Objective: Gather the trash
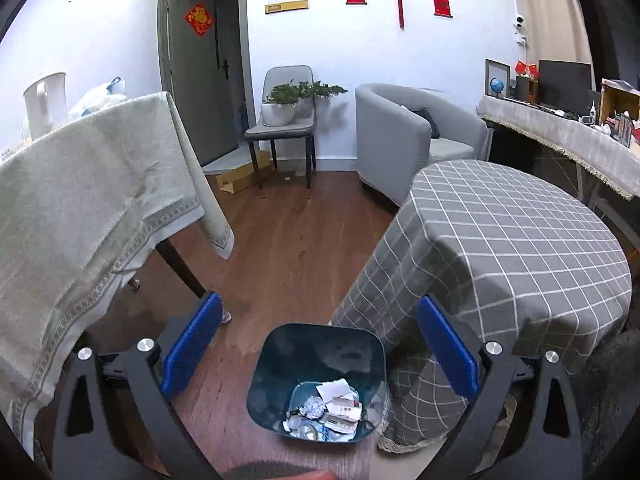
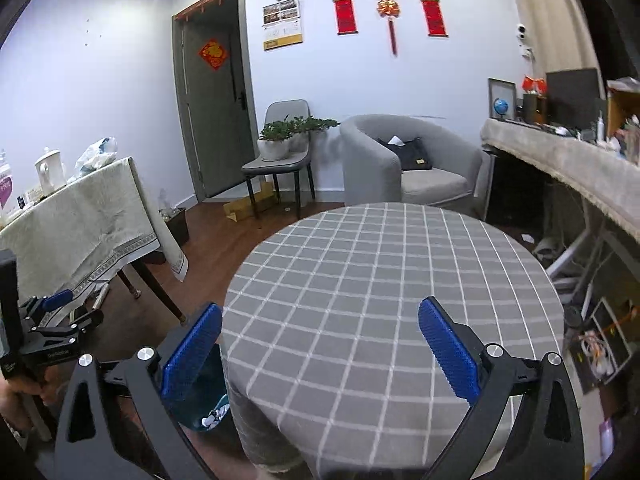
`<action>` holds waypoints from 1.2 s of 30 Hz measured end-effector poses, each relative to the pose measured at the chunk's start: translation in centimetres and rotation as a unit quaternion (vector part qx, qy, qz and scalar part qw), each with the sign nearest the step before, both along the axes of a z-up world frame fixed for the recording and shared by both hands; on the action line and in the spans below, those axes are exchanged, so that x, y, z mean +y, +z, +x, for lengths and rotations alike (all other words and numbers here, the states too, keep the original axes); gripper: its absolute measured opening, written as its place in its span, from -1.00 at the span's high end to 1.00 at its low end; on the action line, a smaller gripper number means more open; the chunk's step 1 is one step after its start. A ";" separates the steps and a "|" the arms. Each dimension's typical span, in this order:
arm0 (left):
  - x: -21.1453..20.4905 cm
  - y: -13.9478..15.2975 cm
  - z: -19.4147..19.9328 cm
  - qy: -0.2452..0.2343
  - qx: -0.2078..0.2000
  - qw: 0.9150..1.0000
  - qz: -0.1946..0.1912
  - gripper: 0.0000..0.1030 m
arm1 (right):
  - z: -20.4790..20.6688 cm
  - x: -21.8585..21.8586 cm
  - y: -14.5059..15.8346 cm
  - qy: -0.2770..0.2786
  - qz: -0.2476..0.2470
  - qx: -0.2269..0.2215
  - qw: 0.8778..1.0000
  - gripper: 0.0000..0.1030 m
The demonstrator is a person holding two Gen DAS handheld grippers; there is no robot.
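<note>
Left tool (image 1: 318, 344): angled down over the dark bin (image 1: 316, 380) on the floor, jaws spread wide, nothing between them.
Right tool (image 2: 320, 348): tilted down above the checked desk (image 2: 384, 280), jaws wide and empty.
Trash (image 1: 332, 410): crumpled paper and wrappers heaped in the bin bottom, beside the desk's draped edge.
Hidden: individual pieces too jumbled to tell any long axis; in the right view the bin is mostly blocked.

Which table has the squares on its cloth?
The round table nearest the right gripper; its grey cloth has white checks. The other table's cloth is plain beige.
</note>
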State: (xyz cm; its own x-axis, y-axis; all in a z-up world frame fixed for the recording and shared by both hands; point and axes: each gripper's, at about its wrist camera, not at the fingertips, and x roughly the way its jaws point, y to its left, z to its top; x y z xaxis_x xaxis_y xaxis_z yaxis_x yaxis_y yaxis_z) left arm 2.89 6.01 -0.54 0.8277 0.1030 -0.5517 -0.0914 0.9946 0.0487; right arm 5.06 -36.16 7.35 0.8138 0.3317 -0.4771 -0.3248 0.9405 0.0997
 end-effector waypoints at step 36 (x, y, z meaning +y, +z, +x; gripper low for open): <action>-1.0 -1.9 -1.5 0.003 0.022 1.000 -0.014 -0.93 | -1.6 0.7 -2.1 0.038 0.004 0.016 0.999 -0.93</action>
